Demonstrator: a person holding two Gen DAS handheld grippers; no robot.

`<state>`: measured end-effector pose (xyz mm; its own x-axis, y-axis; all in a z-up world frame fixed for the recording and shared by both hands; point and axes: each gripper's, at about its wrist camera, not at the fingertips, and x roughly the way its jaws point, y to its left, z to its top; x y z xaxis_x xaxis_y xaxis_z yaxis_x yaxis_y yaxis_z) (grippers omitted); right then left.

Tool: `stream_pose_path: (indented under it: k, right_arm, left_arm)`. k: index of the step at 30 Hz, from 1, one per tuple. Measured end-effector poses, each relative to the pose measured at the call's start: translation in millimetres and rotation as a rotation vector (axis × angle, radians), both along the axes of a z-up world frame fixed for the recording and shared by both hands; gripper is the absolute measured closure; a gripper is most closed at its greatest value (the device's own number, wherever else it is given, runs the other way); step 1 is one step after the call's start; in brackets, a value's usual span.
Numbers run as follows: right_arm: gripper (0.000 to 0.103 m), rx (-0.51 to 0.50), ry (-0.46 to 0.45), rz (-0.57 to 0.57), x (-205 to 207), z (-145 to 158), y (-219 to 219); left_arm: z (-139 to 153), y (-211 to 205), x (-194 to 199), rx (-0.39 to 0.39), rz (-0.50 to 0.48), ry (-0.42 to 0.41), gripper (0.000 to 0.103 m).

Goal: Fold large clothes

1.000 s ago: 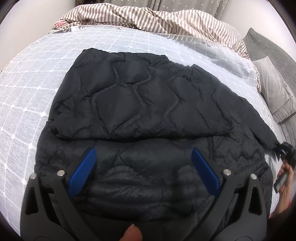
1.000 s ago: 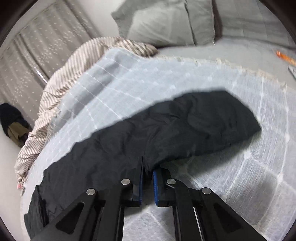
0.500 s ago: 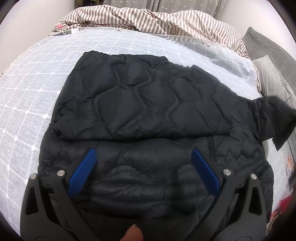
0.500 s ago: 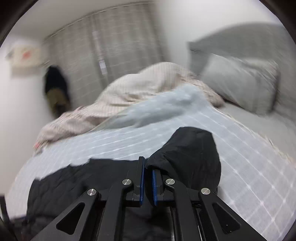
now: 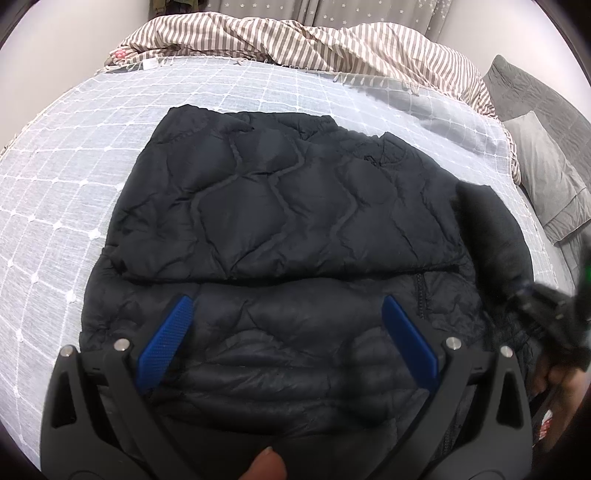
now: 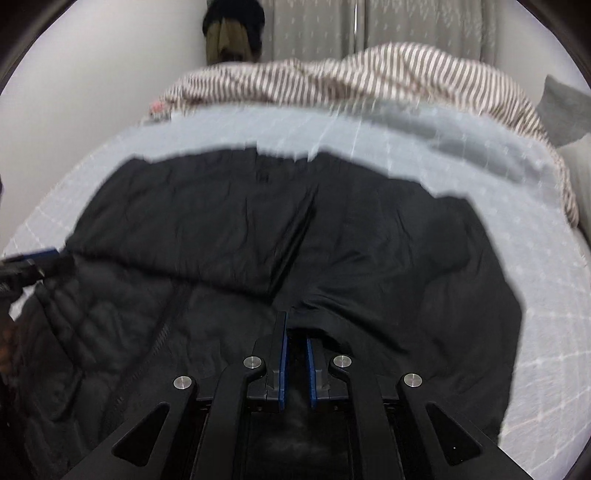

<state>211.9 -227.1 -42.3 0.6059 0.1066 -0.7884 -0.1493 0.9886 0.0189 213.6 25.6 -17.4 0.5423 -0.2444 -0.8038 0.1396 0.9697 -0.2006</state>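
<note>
A black quilted puffer jacket (image 5: pixel 280 206) lies flat on the bed, its left sleeve folded across the body. My left gripper (image 5: pixel 286 314) is open and empty, hovering above the jacket's near hem. My right gripper (image 6: pixel 295 332) is shut on the jacket's right sleeve (image 6: pixel 406 258) and holds it over the jacket's right side. The right gripper also shows blurred in the left wrist view (image 5: pixel 543 314), with the sleeve (image 5: pixel 491 236) draped from it. The jacket (image 6: pixel 184 229) fills the right wrist view.
The bed has a light blue grid-patterned cover (image 5: pixel 74 177). A striped duvet (image 5: pixel 314 40) is bunched along the far edge. Grey pillows (image 5: pixel 546 166) lie at the right. Curtains (image 6: pixel 406 22) and hanging dark clothes (image 6: pixel 232 29) are behind the bed.
My right gripper has lifted the right sleeve off the bed and swung it left over the jacket's body. My left gripper has stayed open above the hem.
</note>
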Motion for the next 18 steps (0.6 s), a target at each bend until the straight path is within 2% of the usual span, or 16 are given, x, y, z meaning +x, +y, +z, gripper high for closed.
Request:
stream_pose_path:
  k: [2, 5, 8, 9, 10, 14, 18]
  right_arm:
    - [0.091, 0.012, 0.047, -0.005, 2, -11, 0]
    - [0.08, 0.058, 0.086, 0.004, 0, -6, 0]
    - [0.051, 0.166, 0.087, -0.011, -15, 8, -12]
    - [0.035, 0.211, 0.077, -0.031, -23, 14, -20]
    - [0.031, 0.241, 0.062, -0.052, -29, 21, -28]
    - [0.031, 0.301, 0.014, -0.134, -50, 45, -58]
    - [0.031, 0.32, -0.002, -0.255, -67, 54, -101]
  left_arm:
    - [2, -2, 0, 0.005, -0.005, -0.007, 0.001]
    - [7, -8, -2, 0.019, -0.02, -0.019, 0.001]
    - [14, -20, -6, 0.04, -0.05, -0.039, 0.001]
    - [17, -27, -7, 0.052, -0.078, -0.044, 0.001]
    - [18, -35, -8, 0.066, -0.103, -0.048, 0.001]
    - [27, -74, -16, 0.147, -0.192, -0.072, 0.001]
    - [39, -122, -30, 0.219, -0.311, -0.126, 0.001]
